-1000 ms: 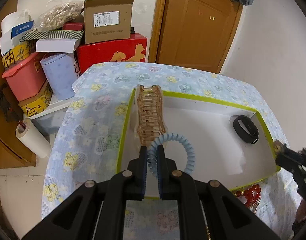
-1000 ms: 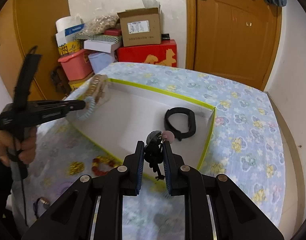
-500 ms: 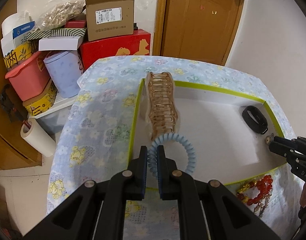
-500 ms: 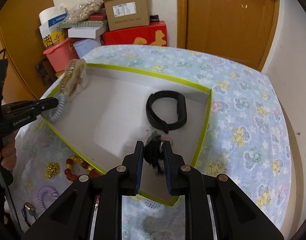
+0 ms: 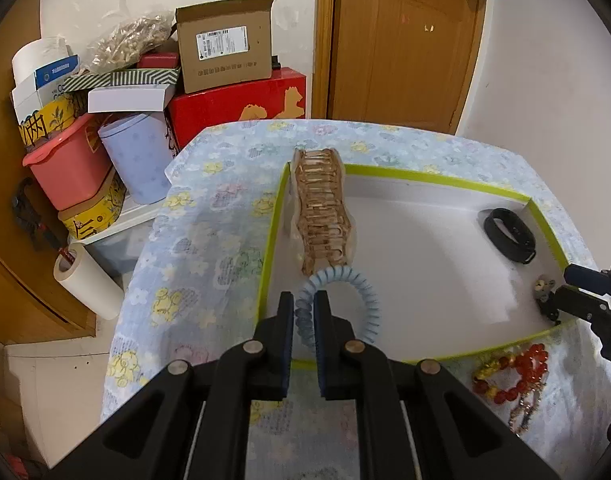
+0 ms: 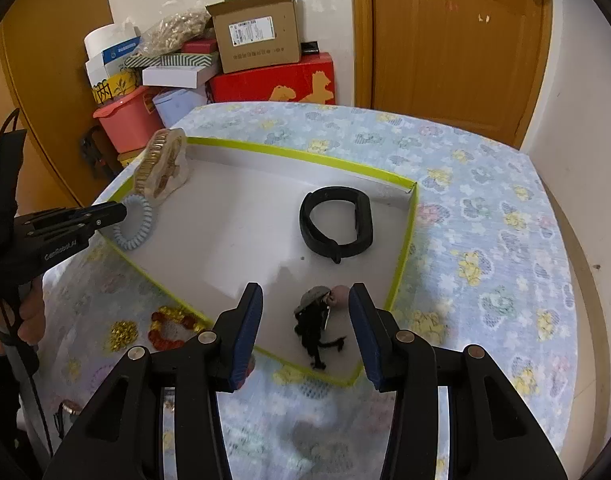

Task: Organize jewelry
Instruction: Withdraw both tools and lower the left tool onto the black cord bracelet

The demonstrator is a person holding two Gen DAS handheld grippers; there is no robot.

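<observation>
A white tray with a green rim (image 5: 433, 178) (image 6: 305, 155) lies on the flowered tablecloth. My left gripper (image 5: 304, 309) is shut on a light blue spiral hair tie (image 5: 365, 300) (image 6: 135, 226) just inside the tray's near left corner. A tan claw clip (image 5: 321, 208) (image 6: 161, 164) leans on the tray's left wall. A black band (image 5: 509, 230) (image 6: 337, 224) lies in the tray. My right gripper (image 6: 305, 306) is open, its jaws either side of a small black charm with a pink and grey head (image 6: 317, 320) (image 5: 543, 294) lying in the tray's near corner.
A red and gold bead bracelet (image 5: 509, 372) (image 6: 169, 322) and a gold piece (image 6: 121, 334) lie on the cloth outside the tray. Boxes, bins and a red carton (image 5: 233, 108) are stacked left of the table. A wooden door (image 6: 457, 40) stands behind.
My right gripper has opened and let go of the black charm, which now lies in the tray. My left gripper still holds the blue hair tie, slightly further into the tray.
</observation>
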